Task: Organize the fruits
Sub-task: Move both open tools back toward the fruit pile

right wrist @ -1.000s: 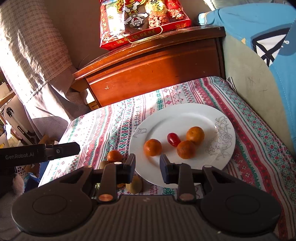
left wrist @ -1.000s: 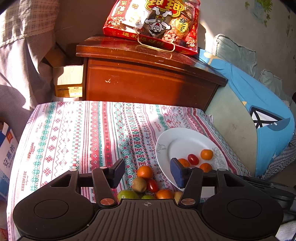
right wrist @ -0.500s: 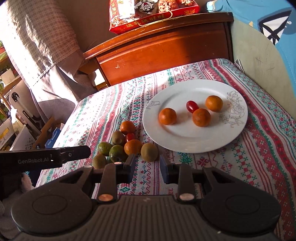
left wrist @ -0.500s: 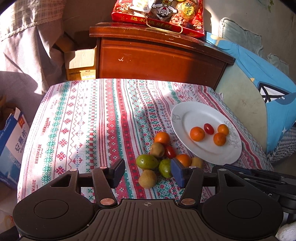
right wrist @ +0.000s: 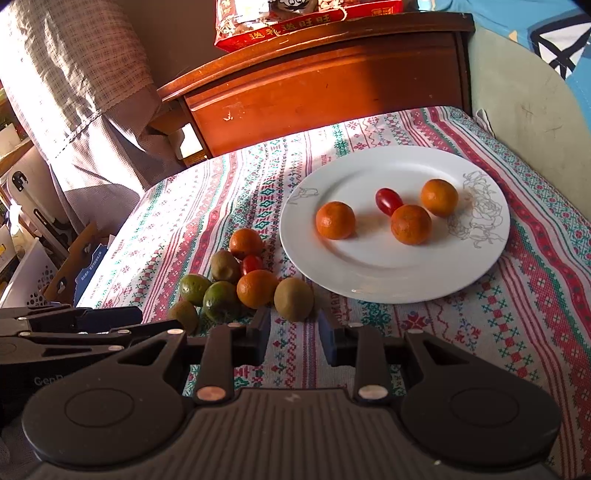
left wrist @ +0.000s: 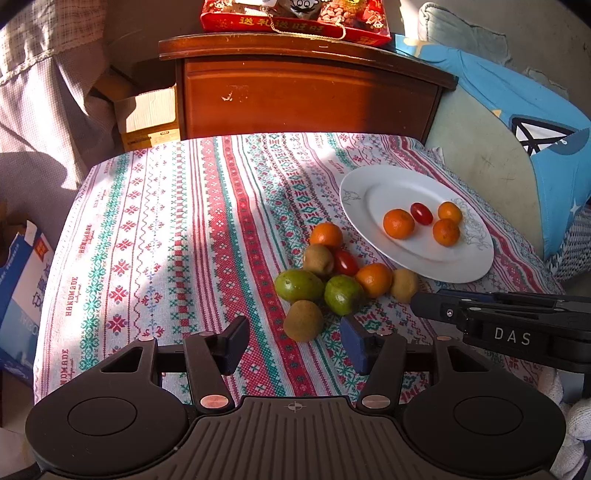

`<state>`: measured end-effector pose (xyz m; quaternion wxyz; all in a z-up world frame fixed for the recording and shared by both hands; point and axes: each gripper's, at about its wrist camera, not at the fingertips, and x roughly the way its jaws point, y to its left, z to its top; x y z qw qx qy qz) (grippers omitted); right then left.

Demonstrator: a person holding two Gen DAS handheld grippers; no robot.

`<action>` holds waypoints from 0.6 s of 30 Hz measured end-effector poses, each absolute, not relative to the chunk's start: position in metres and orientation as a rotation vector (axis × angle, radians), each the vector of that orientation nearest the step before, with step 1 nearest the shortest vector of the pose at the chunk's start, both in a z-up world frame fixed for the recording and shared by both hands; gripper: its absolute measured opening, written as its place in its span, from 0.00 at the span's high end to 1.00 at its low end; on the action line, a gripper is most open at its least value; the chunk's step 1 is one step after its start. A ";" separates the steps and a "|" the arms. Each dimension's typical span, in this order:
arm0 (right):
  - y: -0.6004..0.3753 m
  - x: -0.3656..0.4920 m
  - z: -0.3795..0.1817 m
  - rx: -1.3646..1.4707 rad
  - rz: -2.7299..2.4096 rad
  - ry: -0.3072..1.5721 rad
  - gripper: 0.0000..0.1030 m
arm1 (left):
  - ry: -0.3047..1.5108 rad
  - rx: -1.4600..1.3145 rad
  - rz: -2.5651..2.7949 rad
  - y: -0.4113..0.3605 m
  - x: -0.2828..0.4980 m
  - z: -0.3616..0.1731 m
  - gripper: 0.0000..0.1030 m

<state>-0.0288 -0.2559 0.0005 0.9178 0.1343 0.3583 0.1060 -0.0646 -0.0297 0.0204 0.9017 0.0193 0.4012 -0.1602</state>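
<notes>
A white plate [left wrist: 465,264] [right wrist: 369,284] on the striped tablecloth holds three small oranges [left wrist: 398,223] [right wrist: 335,220] and a cherry tomato [left wrist: 421,213] [right wrist: 388,201]. Left of the plate lies a loose pile: two oranges [left wrist: 373,279] [right wrist: 257,288], several kiwis [left wrist: 303,320] [right wrist: 293,299], two green fruits [left wrist: 299,285] [right wrist: 221,301] and a cherry tomato [left wrist: 345,262] [right wrist: 252,264]. My left gripper [left wrist: 293,345] is open and empty, just short of the nearest kiwi. My right gripper [right wrist: 293,336] is open and empty, just short of a kiwi.
A wooden cabinet [left wrist: 306,96] [right wrist: 325,88] stands behind the table with a red snack bag [left wrist: 295,18] on top. A blue cushion [left wrist: 535,129] lies to the right. Boxes [left wrist: 22,280] stand at the left, beside the table edge.
Both grippers have drawn back from the plate and fruit, so the whole pile now shows ahead of the fingers. The fruit has not moved. Both stay open.
</notes>
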 end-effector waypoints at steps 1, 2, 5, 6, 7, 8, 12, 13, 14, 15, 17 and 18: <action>-0.256 -0.027 -0.001 0.275 0.215 0.740 0.70 | 0.828 0.050 -0.334 -0.031 -0.064 0.019 0.49; -0.256 -0.026 -0.002 0.278 0.212 0.743 0.70 | 0.831 0.055 -0.336 -0.033 -0.064 0.018 0.49; -0.256 -0.021 -0.005 0.281 0.210 0.747 0.70 | 0.832 0.053 -0.350 -0.036 -0.061 0.015 0.49; -0.256 -0.020 -0.005 0.279 0.208 0.745 0.70 | 0.828 0.060 -0.347 -0.037 -0.060 0.013 0.49; -0.256 -0.020 -0.005 0.280 0.209 0.743 0.69 | 0.825 0.067 -0.344 -0.038 -0.059 0.012 0.50; -0.256 -0.018 -0.006 0.283 0.210 0.742 0.69 | 0.824 0.073 -0.342 -0.039 -0.058 0.010 0.50; -0.254 -0.016 -0.006 0.280 0.216 0.737 0.69 | 0.828 0.073 -0.339 -0.042 -0.054 0.003 0.52; -0.253 -0.016 -0.007 0.276 0.216 0.735 0.69 | 0.828 0.074 -0.342 -0.042 -0.054 0.001 0.52; -0.253 -0.016 -0.007 0.272 0.215 0.732 0.69 | 0.828 0.078 -0.341 -0.043 -0.054 0.000 0.52; -0.252 -0.016 -0.007 0.270 0.214 0.730 0.69 | 0.829 0.086 -0.339 -0.043 -0.054 -0.001 0.53; -0.252 -0.016 -0.007 0.269 0.214 0.728 0.69 | 0.824 0.091 -0.334 -0.044 -0.055 -0.002 0.56; -0.252 -0.016 -0.007 0.268 0.214 0.727 0.69 | 0.820 0.090 -0.334 -0.044 -0.055 -0.002 0.57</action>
